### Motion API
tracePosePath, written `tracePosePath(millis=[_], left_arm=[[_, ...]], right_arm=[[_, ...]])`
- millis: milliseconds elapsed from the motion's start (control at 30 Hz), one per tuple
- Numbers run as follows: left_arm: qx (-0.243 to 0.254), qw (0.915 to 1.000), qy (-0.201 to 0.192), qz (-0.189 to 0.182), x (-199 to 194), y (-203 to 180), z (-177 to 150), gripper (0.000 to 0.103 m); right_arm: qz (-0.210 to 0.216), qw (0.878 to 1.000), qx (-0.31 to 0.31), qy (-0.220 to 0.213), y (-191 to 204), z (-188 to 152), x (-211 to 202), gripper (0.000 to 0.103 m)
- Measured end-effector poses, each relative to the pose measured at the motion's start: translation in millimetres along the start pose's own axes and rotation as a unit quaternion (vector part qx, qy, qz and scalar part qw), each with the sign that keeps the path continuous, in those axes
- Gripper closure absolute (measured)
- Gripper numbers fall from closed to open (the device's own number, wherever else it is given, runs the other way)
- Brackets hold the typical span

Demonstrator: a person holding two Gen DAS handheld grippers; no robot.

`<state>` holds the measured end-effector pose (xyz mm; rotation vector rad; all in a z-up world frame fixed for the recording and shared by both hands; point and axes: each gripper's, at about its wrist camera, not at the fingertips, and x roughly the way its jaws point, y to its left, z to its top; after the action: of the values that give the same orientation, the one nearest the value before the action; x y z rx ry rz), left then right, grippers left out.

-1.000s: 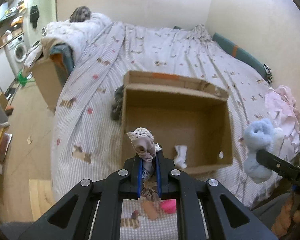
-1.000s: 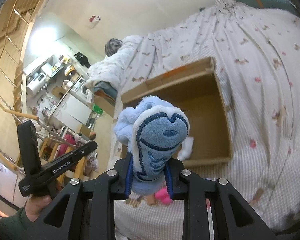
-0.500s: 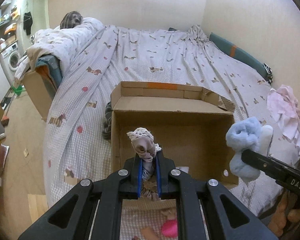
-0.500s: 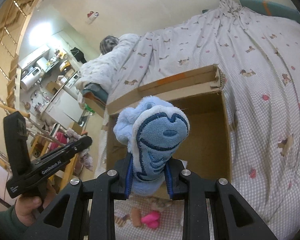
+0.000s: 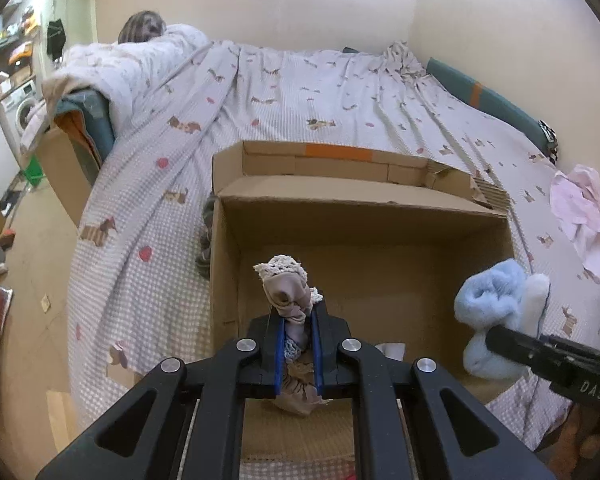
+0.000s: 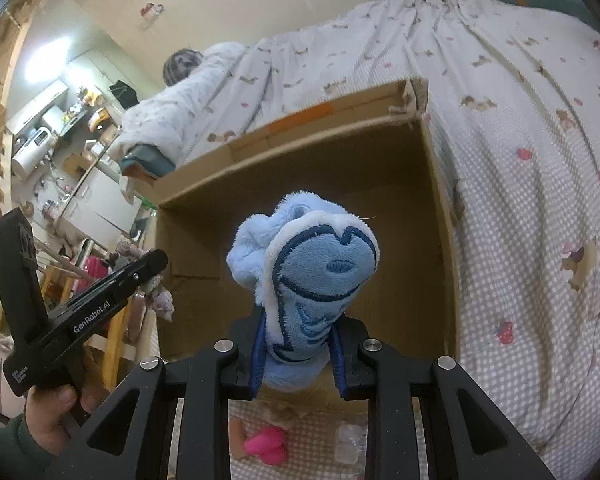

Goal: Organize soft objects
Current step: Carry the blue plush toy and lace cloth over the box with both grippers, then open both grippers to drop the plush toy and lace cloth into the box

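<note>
An open cardboard box [image 5: 364, 204] lies on the bed, also in the right wrist view [image 6: 436, 184]. My left gripper [image 5: 298, 344] is shut on a mauve sock with a white lace cuff [image 5: 286, 292] and holds it over the box's near edge. My right gripper [image 6: 300, 344] is shut on a fluffy light-blue sock [image 6: 312, 268], also over the near edge; that sock shows at the right of the left wrist view [image 5: 496, 312]. A white item [image 5: 392, 350] lies inside the box, mostly hidden by my fingers.
The bed has a patterned checked sheet [image 5: 300, 92]. A pink garment [image 5: 584, 216] lies at its right edge. A dark knit item [image 5: 206, 236] lies left of the box. A pink object [image 6: 266, 446] lies on the sheet below my right gripper. Bedding is piled at far left [image 5: 112, 68].
Both grippers have moved forward and down toward the box with their socks. The box now fills more of both views.
</note>
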<state>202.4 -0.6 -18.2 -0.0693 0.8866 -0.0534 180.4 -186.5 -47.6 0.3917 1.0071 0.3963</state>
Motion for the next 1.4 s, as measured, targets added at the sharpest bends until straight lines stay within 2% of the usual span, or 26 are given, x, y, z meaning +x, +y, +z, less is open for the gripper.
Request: tracePosePath(millis=[100, 267, 467, 1000, 1133, 1200, 1233, 1333, 1367, 1400], left_arm=[[0.000, 0.9999, 0.010, 0.002, 10, 2, -4, 0.093], [-0.010, 0.9992, 0.036, -0.017, 21, 3, -9, 0.093], [-0.002, 0.9991, 0.037, -0.018, 23, -5, -11, 0.093], [0.015, 0.9987, 0.047, -0.016, 26, -11, -17, 0.090], [0.017, 0.9987, 0.045, -0.015, 25, -11, -17, 0.079], [0.017, 0.9988, 0.043, -0.014, 24, -12, -17, 0.078], [0.018, 0.9988, 0.043, -0.014, 23, -12, -16, 0.077], [0.017, 0.9988, 0.043, -0.014, 24, -12, -16, 0.075], [0.016, 0.9989, 0.043, -0.014, 23, -12, -16, 0.070], [0.015, 0.9989, 0.043, -0.013, 23, -11, -16, 0.066]], right_arm=[[-0.015, 1.000, -0.010, 0.009, 4, 1, 8, 0.074], [-0.031, 0.999, -0.018, 0.036, 5, -1, 25, 0.073], [-0.046, 0.997, -0.024, 0.057, 5, -5, 38, 0.073], [-0.056, 0.996, -0.031, 0.061, 10, -6, 41, 0.071], [-0.056, 0.996, -0.031, 0.056, 10, -5, 40, 0.069], [-0.056, 0.996, -0.029, 0.056, 9, -5, 40, 0.066], [-0.056, 0.997, -0.027, 0.056, 8, -5, 39, 0.061], [-0.055, 0.997, -0.026, 0.051, 7, -4, 38, 0.058], [-0.056, 0.997, -0.026, 0.049, 7, -4, 37, 0.057], [-0.056, 0.997, -0.025, 0.046, 7, -3, 36, 0.051]])
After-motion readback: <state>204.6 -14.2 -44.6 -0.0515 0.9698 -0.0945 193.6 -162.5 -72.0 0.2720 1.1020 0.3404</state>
